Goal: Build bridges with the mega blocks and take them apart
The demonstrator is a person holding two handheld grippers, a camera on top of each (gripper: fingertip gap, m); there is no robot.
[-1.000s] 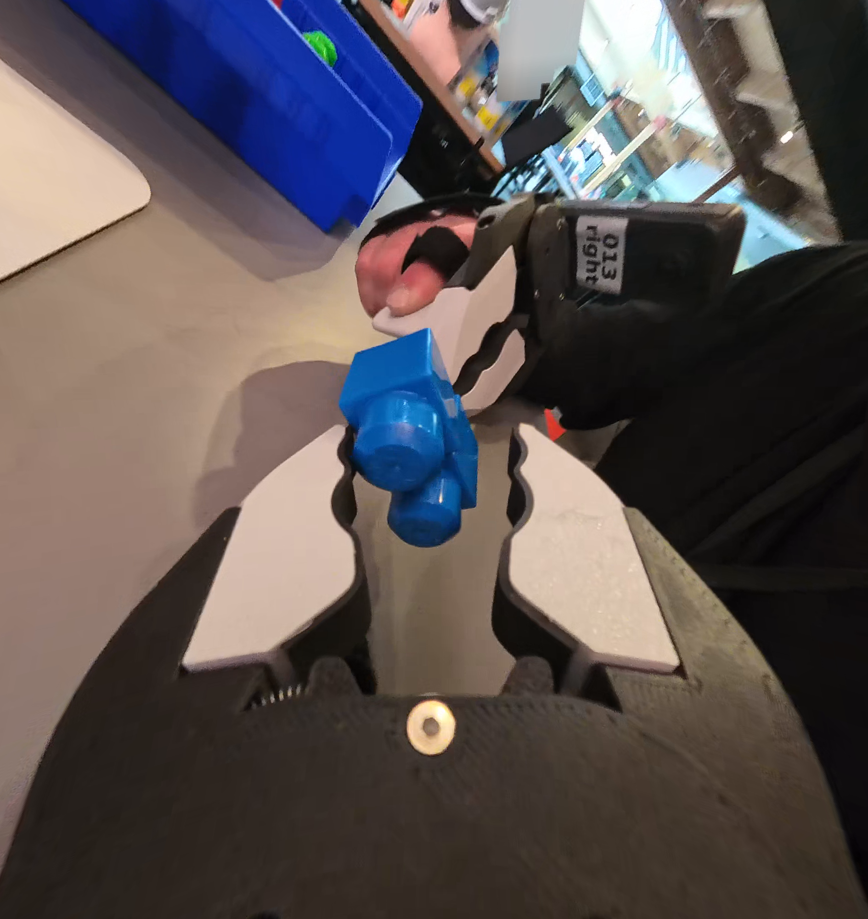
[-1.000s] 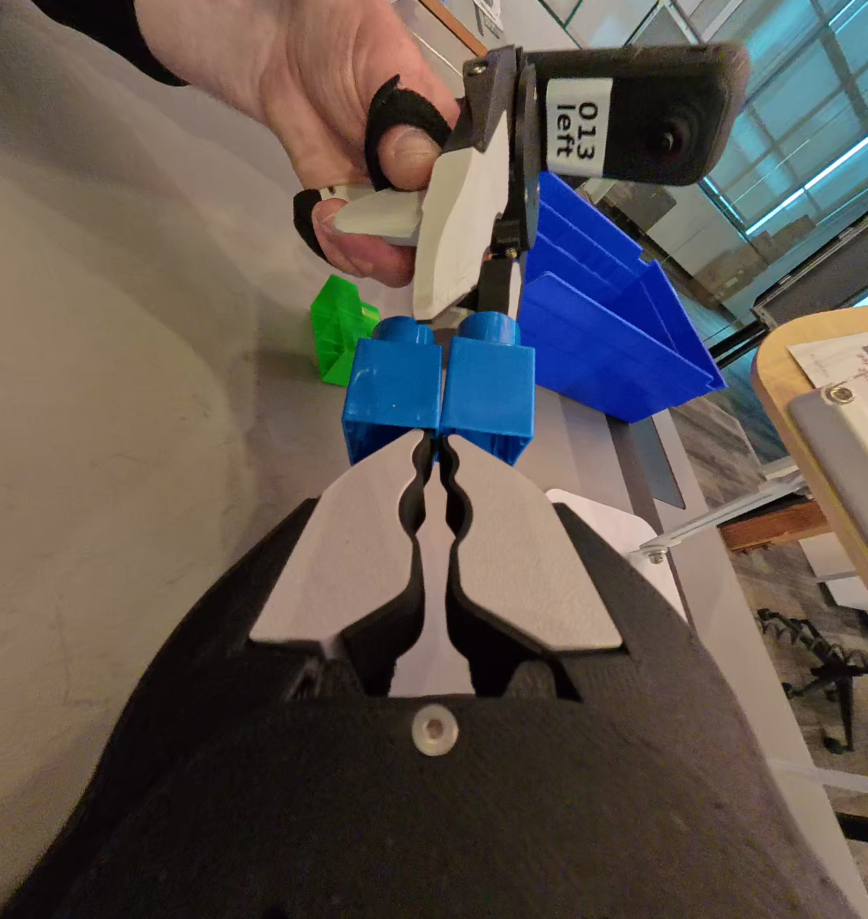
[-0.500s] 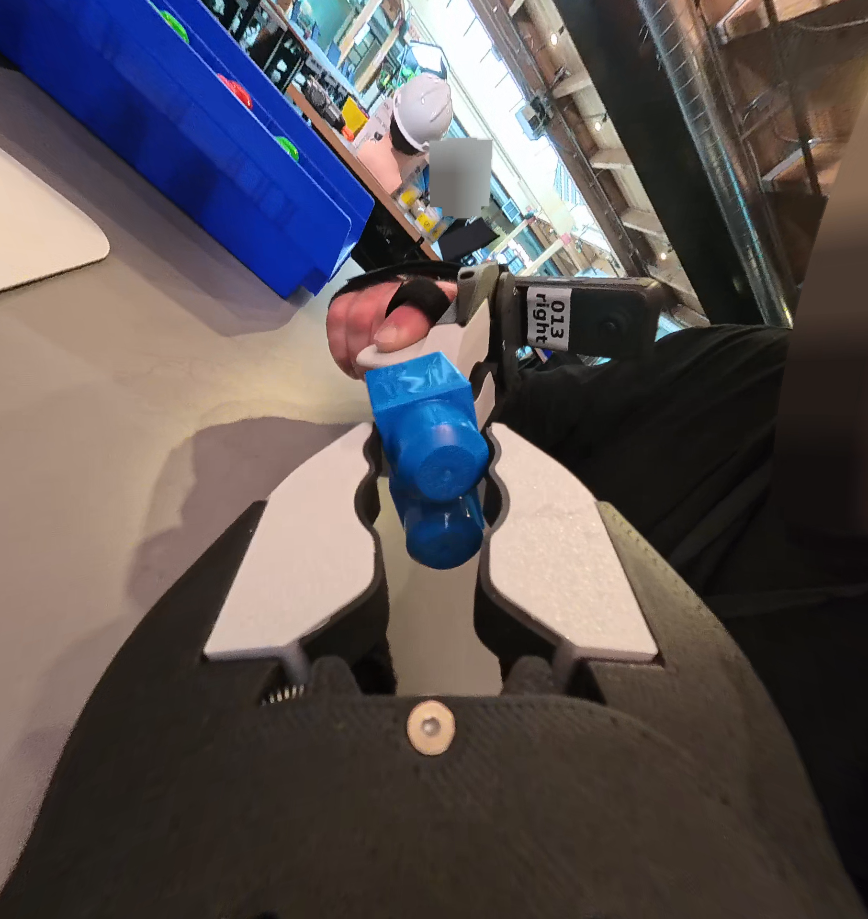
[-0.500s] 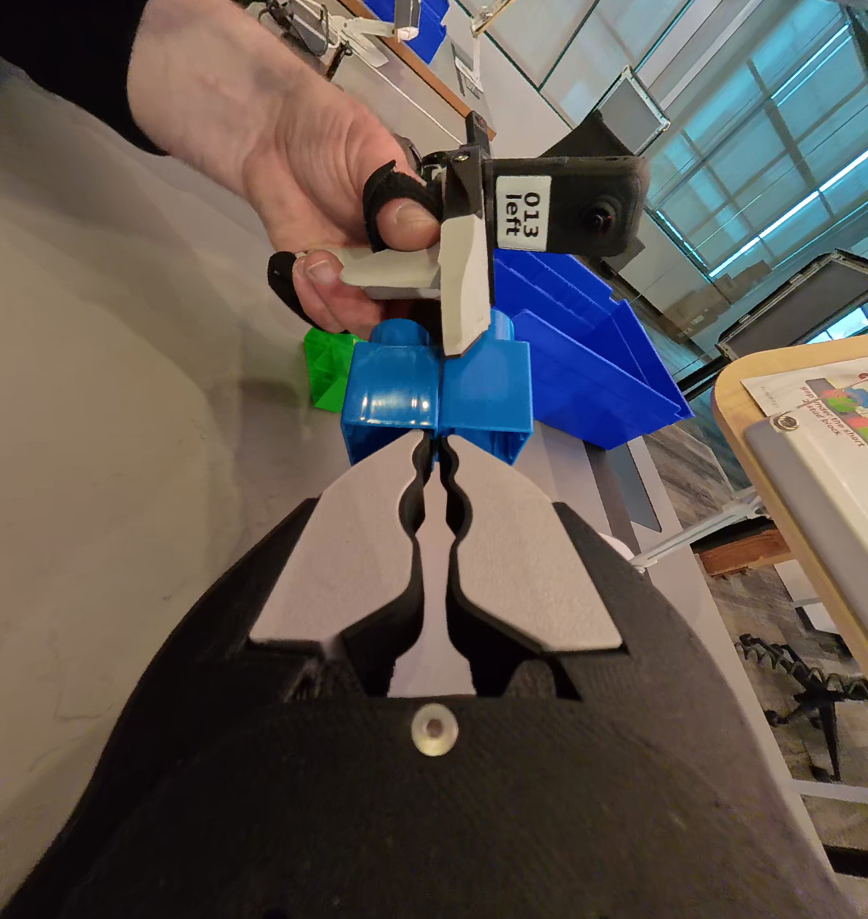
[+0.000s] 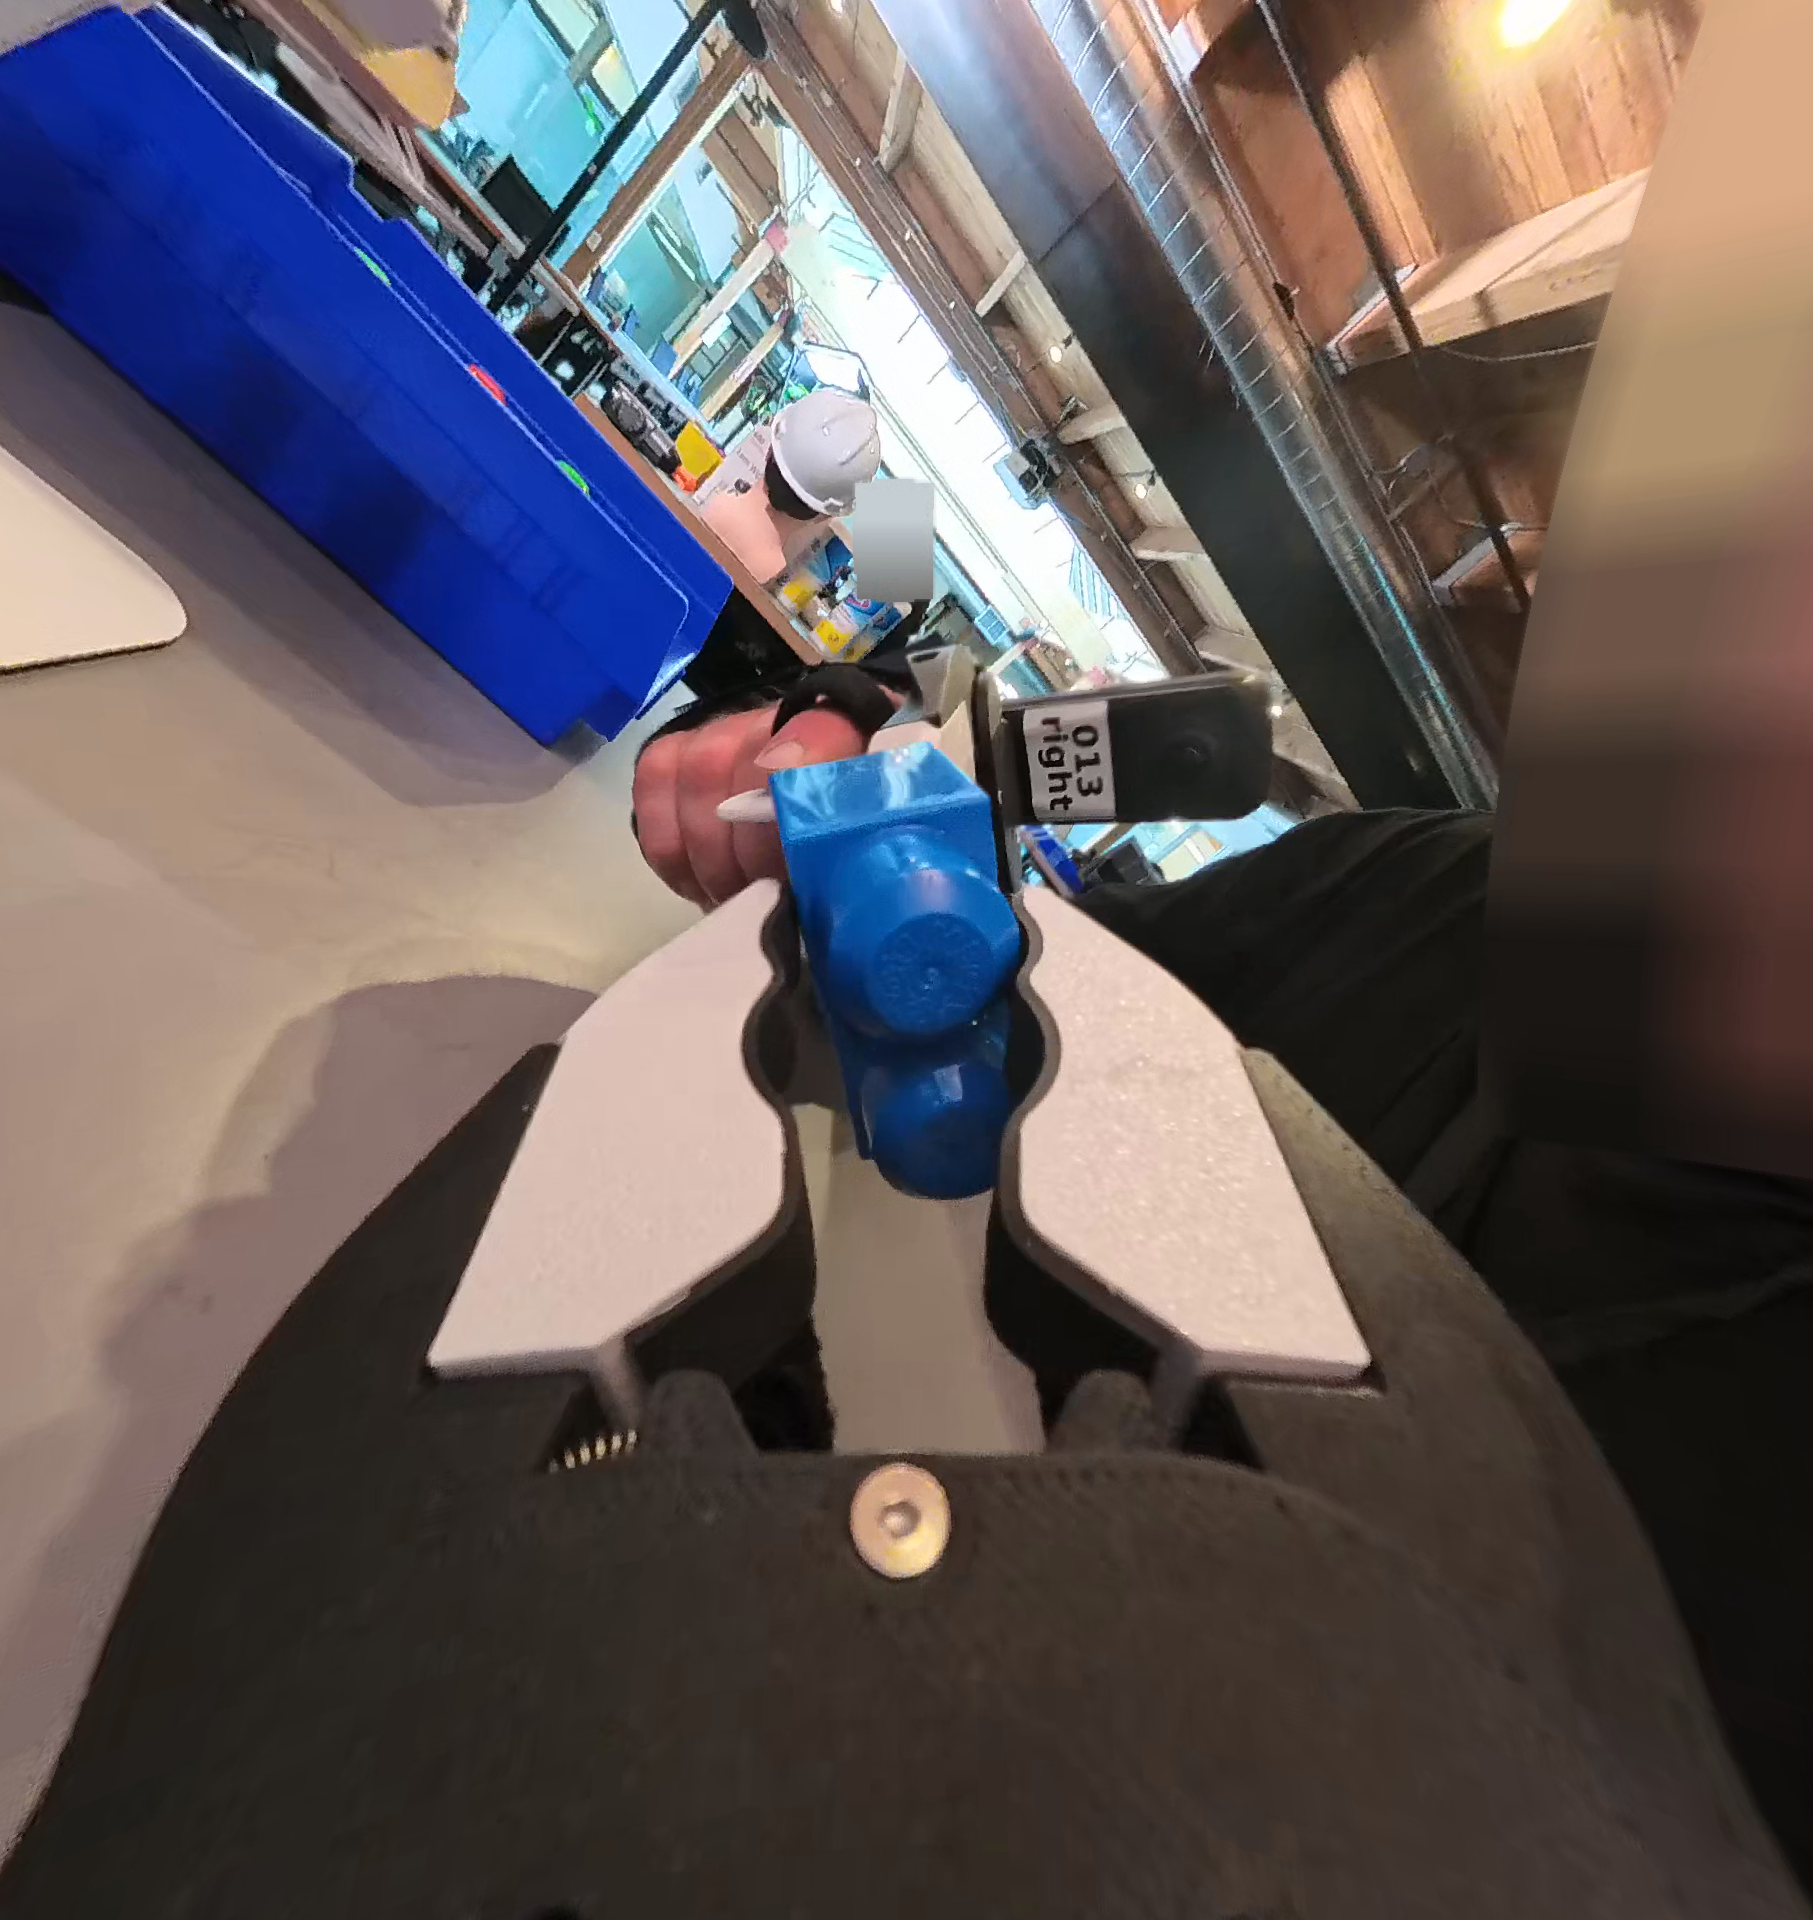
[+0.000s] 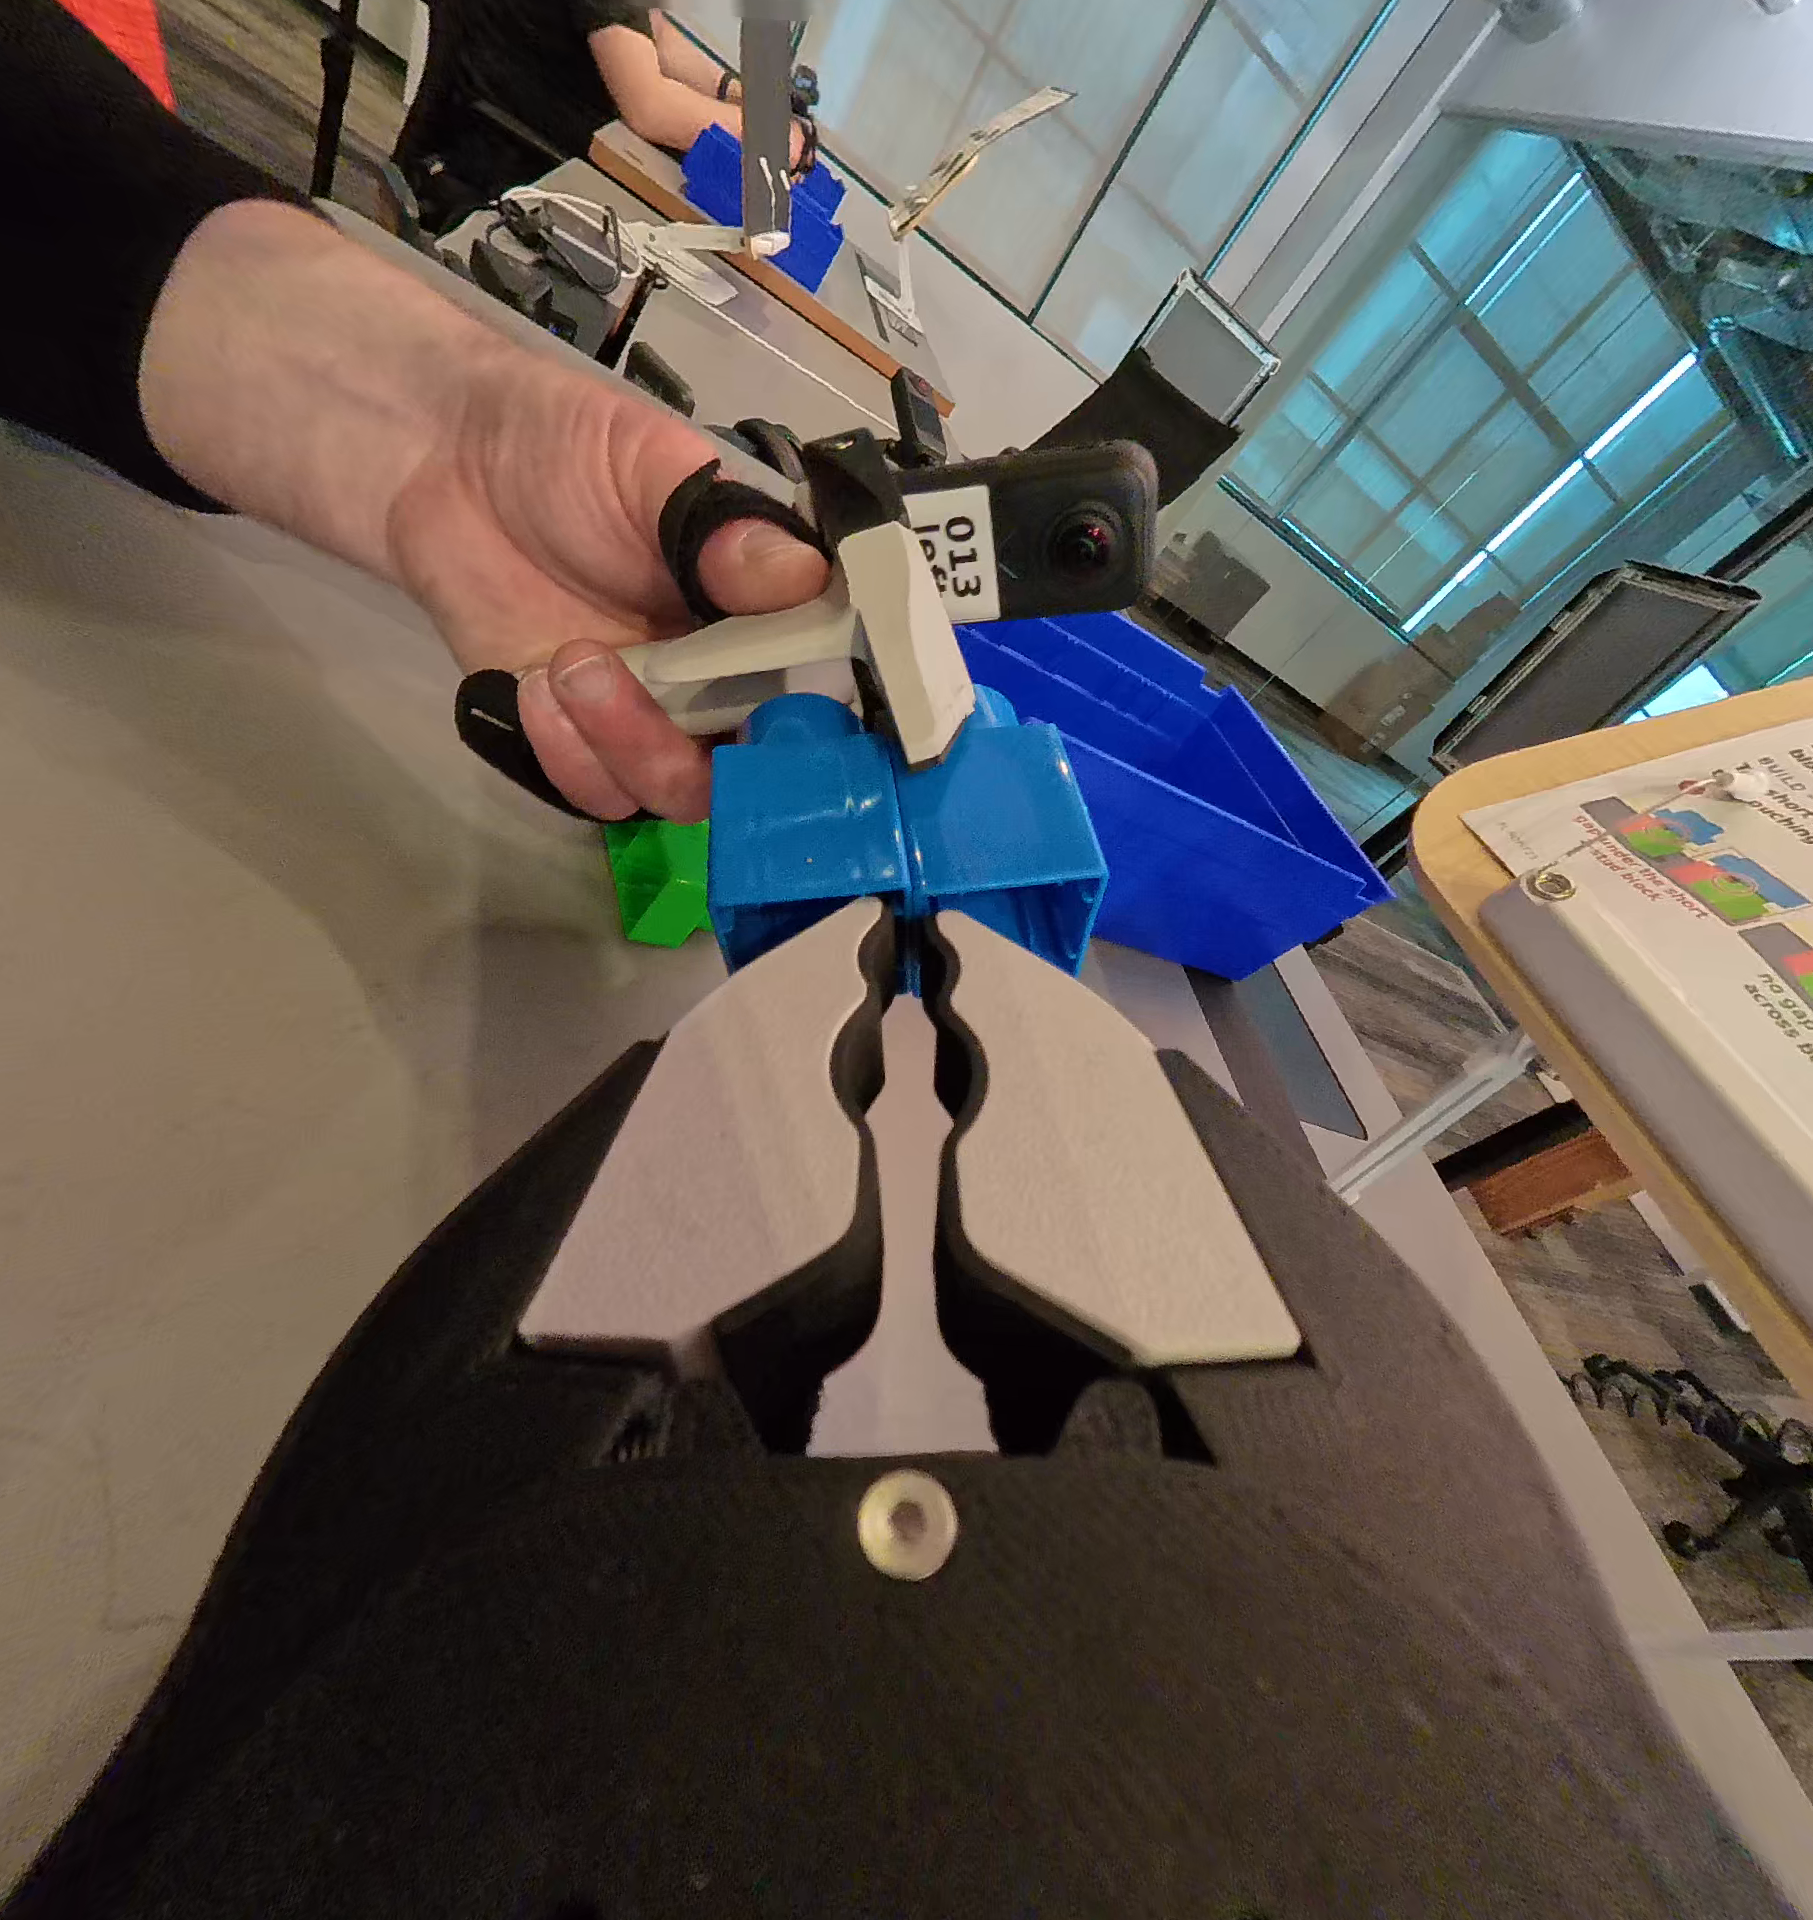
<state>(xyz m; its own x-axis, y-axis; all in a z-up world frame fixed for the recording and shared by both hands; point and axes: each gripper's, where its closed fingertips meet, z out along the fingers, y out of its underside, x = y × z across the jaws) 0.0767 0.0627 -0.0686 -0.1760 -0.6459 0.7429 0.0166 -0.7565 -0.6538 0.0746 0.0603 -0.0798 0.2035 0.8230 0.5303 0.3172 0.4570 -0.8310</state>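
Two tongs share one blue two-stud block (image 6: 902, 831) held in the air above the grey counter (image 6: 206, 935), a green block (image 6: 663, 883) lying behind. Right tongs (image 6: 907, 935) pinch its thin inner rib; left tongs (image 5: 907, 935) clamp its sides. Hollow, stiff plastic, likely light and slick; the flat sides look the surest hold.

The left gripper (image 5: 907, 971) had its fingers closed on the stud end of a blue block (image 5: 897, 883), both pads seemingly pressed to its sides. The right gripper (image 6: 910, 940) faced it, jaws nearly together, pinching the block's thin middle wall from the open underside. Each was held by a hand (image 6: 445, 499) with strapped fingers.
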